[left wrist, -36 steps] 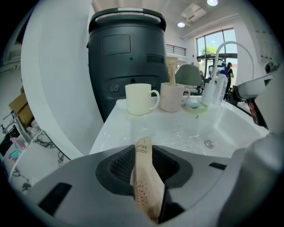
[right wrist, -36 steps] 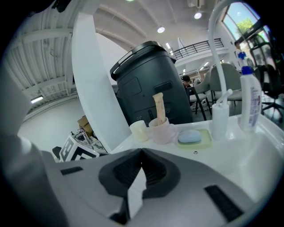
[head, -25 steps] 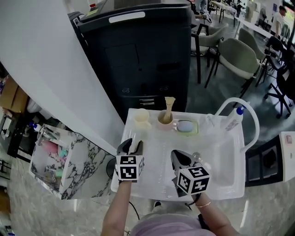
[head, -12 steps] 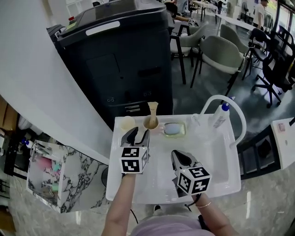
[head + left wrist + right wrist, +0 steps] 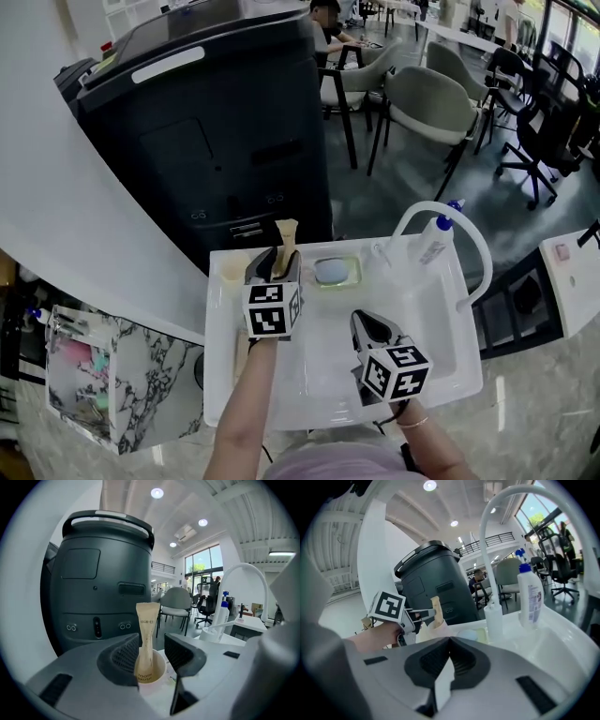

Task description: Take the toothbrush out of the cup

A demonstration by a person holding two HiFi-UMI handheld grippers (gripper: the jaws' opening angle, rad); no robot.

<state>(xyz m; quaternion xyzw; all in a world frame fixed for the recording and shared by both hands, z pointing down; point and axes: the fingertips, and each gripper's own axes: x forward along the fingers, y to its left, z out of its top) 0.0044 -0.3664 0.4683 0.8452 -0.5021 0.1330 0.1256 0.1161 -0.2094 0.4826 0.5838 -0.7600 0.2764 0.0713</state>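
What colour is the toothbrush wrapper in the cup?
The toothbrush wrapper is pale tan with dark lettering; left gripper view shows it best.

the toothbrush (image 5: 146, 634) has a tan wrapper with dark print, and its cup (image 5: 160, 665) is pale cream. the sink (image 5: 450, 367) is white, the bottle (image 5: 434, 242) white with a blue cap, the machine (image 5: 216, 150) black. the left gripper (image 5: 274, 258) and right gripper (image 5: 367, 323) are grey, their cubes patterned in black-and-white squares.

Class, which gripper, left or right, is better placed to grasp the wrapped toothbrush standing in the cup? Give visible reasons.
Left. The left gripper has open jaws either side of the toothbrush above the cup, not yet pressing it. The right gripper is shut, empty, and farther off over the sink.
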